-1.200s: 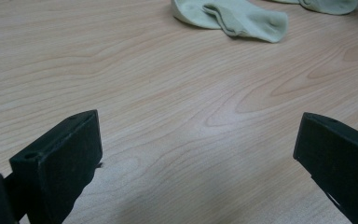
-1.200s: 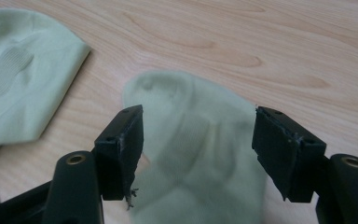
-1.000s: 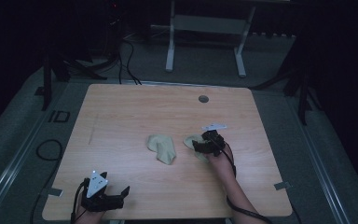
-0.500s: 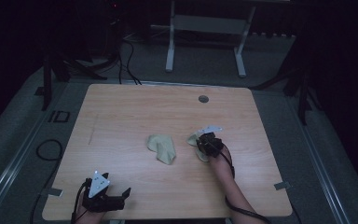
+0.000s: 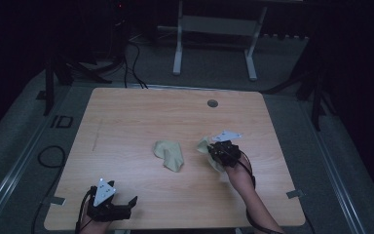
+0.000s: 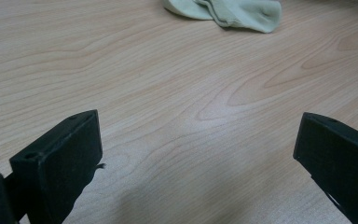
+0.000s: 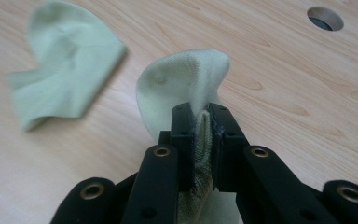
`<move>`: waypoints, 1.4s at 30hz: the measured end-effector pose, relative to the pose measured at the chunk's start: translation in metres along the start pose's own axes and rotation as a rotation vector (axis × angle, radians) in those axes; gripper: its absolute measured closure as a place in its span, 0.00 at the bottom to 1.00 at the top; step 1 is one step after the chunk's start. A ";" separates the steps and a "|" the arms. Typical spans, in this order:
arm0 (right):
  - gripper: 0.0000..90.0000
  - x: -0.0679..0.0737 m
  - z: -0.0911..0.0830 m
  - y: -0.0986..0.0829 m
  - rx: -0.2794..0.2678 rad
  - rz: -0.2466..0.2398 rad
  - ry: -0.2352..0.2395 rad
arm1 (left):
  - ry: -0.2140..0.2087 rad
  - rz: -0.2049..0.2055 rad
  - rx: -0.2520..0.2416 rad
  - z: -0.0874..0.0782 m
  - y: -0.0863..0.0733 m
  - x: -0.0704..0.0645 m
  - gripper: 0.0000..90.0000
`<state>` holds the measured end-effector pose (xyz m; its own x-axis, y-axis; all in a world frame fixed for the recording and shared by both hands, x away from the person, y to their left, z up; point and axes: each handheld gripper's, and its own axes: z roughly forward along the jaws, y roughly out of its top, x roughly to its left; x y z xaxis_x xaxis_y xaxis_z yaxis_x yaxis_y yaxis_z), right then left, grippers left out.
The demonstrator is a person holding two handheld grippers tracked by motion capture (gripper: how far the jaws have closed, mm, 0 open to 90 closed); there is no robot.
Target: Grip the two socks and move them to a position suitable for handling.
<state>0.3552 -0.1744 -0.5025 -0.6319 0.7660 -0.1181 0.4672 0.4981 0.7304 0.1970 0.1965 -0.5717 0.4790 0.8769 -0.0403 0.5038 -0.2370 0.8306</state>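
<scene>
Table [image 5: 126, 112]: two pale green socks, apart, unpaired.
Sock one [image 5: 169, 154]: flat at table centre, untouched.
Sock two [image 7: 186, 79]: at 3 o'clock of the first, pinched in the right gripper [image 7: 200, 122], jaws clamped on a raised fold.
Left gripper [image 5: 108, 206]: at 7 o'clock edge, jaws wide apart, empty.
Progress, judged: one sock grasped; any pairing or folding remains.

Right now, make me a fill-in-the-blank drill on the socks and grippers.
1. The right gripper is shut on a ____.
2. The left gripper has its jaws ____.
3. The other sock lies flat on the ____.
4. Pale green socks in sight: ____.

Missing words: sock; open; table; two
</scene>
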 end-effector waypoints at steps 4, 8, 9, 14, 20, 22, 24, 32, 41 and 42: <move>0.90 0.008 -0.010 -0.003 0.002 -0.029 0.020 | -0.009 -0.006 0.000 0.001 0.000 0.000 0.01; 0.90 0.023 -0.025 -0.009 -0.009 -0.062 0.050 | -0.004 -0.001 -0.011 0.000 0.001 -0.001 0.01; 0.90 0.026 -0.029 -0.011 -0.013 -0.070 0.062 | -0.004 0.002 -0.014 -0.001 0.001 -0.002 0.01; 0.90 0.048 -0.051 -0.025 -0.031 -0.108 0.105 | -0.009 0.006 -0.017 -0.001 0.002 -0.004 0.01; 0.90 0.070 -0.050 -0.051 0.007 -0.137 0.136 | -0.017 0.012 -0.014 0.000 0.003 -0.007 0.01; 0.90 0.075 -0.044 -0.060 0.033 -0.132 0.155 | -0.025 0.010 -0.015 0.000 0.003 -0.008 0.01; 0.90 0.080 -0.038 -0.068 0.055 -0.144 0.157 | -0.033 0.022 -0.011 0.001 0.003 -0.010 0.01; 0.86 0.083 -0.024 -0.086 0.102 -0.156 0.167 | -0.064 0.030 -0.013 0.006 0.006 -0.015 0.01; 0.63 0.087 -0.026 -0.090 0.095 -0.157 0.218 | -0.154 0.051 -0.021 0.007 0.021 -0.034 0.01; 0.60 0.087 -0.026 -0.090 0.097 -0.161 0.226 | -0.162 0.063 -0.021 0.008 0.023 -0.038 0.01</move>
<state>0.2422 -0.1632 -0.5609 -0.8193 0.5695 -0.0671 0.3996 0.6509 0.6455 0.1959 0.1548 -0.5556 0.6199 0.7811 -0.0752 0.4550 -0.2797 0.8454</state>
